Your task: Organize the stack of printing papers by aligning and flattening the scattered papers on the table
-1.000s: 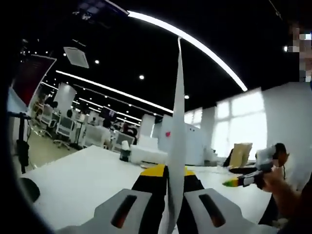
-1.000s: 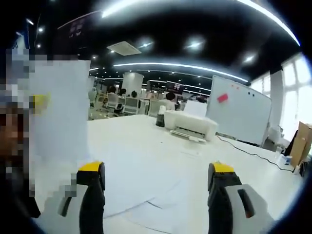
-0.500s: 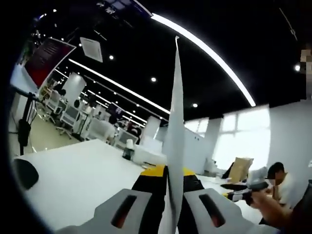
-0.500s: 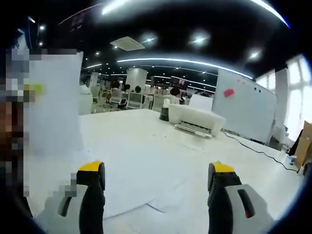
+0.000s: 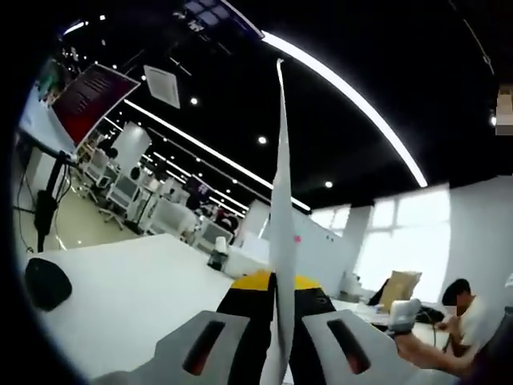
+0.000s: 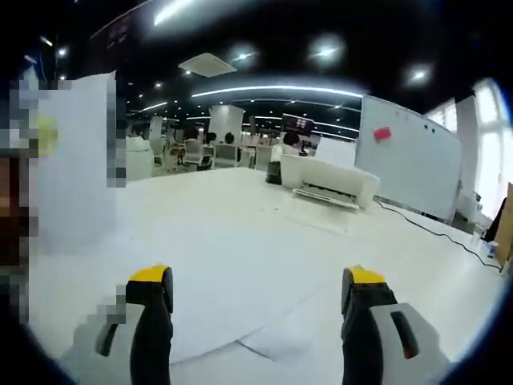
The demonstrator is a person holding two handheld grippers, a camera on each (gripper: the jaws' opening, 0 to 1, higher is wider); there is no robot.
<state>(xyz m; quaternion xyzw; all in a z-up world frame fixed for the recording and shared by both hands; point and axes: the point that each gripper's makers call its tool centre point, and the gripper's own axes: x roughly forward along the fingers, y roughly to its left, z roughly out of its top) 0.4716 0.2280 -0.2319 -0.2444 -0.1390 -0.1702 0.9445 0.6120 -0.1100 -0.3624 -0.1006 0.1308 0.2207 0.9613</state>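
Firstly, left gripper view: left gripper [image 5: 276, 301] clenching upright paper [image 5: 280, 208], seen edge-on, rising above table [image 5: 136, 281]; printer [image 5: 240, 261] standing behind. Right gripper view: right gripper [image 6: 256, 293] hovering with jaws released wide, grasping nothing; sheets [image 6: 232, 321] lying on table between jaws; held paper at left.

Right gripper [image 6: 256, 321] with jaws wide apart above loose papers [image 6: 240, 321] lying on white table [image 6: 240, 233]; printer [image 6: 329, 183] beyond.
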